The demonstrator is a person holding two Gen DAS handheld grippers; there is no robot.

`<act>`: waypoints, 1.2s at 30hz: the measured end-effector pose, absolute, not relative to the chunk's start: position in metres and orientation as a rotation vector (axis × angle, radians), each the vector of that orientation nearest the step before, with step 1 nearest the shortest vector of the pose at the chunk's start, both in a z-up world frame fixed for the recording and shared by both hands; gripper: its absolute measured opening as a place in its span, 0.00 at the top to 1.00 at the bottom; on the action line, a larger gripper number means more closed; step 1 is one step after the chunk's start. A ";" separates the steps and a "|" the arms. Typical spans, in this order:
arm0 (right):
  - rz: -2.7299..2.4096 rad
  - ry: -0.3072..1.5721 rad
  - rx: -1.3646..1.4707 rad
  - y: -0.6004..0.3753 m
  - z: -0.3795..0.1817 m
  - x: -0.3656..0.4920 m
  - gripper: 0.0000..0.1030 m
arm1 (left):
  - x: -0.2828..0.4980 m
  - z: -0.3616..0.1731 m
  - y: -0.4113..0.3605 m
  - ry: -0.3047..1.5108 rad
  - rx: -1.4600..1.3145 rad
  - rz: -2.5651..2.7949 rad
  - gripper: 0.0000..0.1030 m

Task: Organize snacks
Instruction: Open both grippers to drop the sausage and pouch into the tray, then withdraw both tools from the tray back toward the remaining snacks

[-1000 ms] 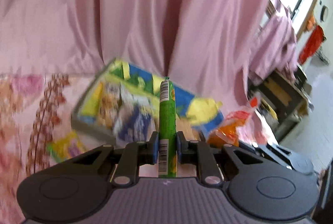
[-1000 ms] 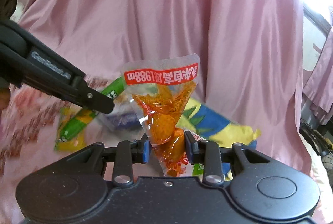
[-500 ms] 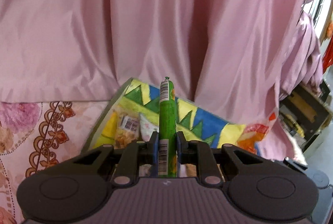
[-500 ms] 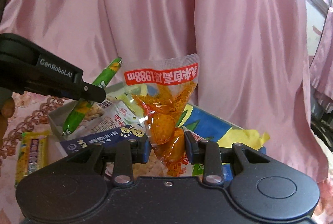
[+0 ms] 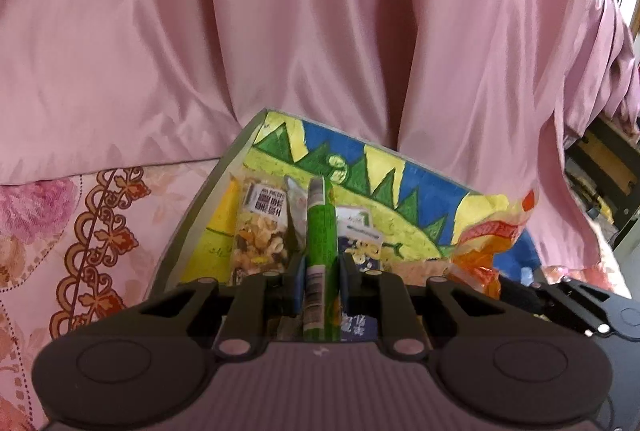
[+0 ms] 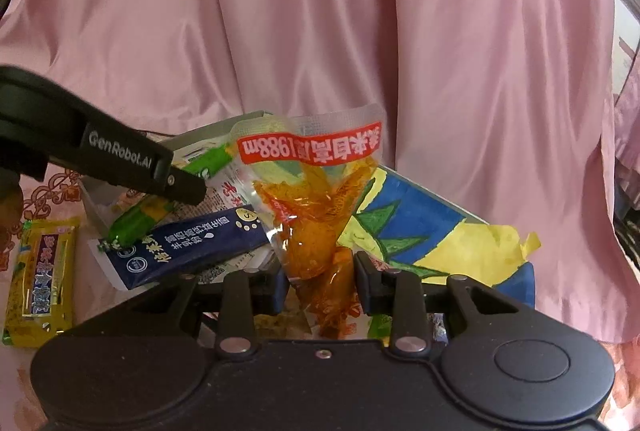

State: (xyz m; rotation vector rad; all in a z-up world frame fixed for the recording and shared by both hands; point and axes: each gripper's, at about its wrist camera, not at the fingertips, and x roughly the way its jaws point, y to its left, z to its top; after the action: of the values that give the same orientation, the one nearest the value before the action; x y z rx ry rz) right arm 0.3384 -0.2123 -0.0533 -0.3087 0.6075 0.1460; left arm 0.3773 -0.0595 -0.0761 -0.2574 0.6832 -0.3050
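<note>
The green sausage stick [image 5: 320, 243] and the orange snack pouch [image 6: 316, 215] have come down over the painted box [image 5: 404, 199], so both look ready to drop in. The left gripper [image 5: 319, 281] and the right gripper [image 6: 320, 281] each pinch theirs tight. The box floor is mostly hidden under packets; a yellow packet [image 6: 38, 271] lies outside, left.

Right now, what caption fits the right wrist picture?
Right gripper holds an orange snack pouch over the colourful box.
</note>
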 end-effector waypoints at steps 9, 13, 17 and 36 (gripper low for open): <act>0.130 0.593 -0.305 -0.214 -0.039 0.330 0.40 | 0.372 -0.071 -0.063 0.676 -0.223 -0.292 0.75; 0.119 0.595 -0.291 -0.219 -0.030 0.325 0.29 | 0.365 -0.060 -0.058 0.663 -0.248 -0.283 0.58; 0.116 0.585 -0.250 -0.223 -0.017 0.312 0.18 | 0.352 -0.045 -0.053 0.647 -0.244 -0.258 0.40; 0.059 0.341 -0.065 -0.246 0.068 0.174 0.01 | 0.203 0.017 -0.023 0.363 -0.168 -0.105 0.00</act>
State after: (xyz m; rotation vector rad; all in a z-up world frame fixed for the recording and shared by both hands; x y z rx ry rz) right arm 0.1744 -0.2458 0.0684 -0.0649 0.3412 0.0592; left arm 0.2030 -0.0231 0.0175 -0.1680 0.3626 -0.1051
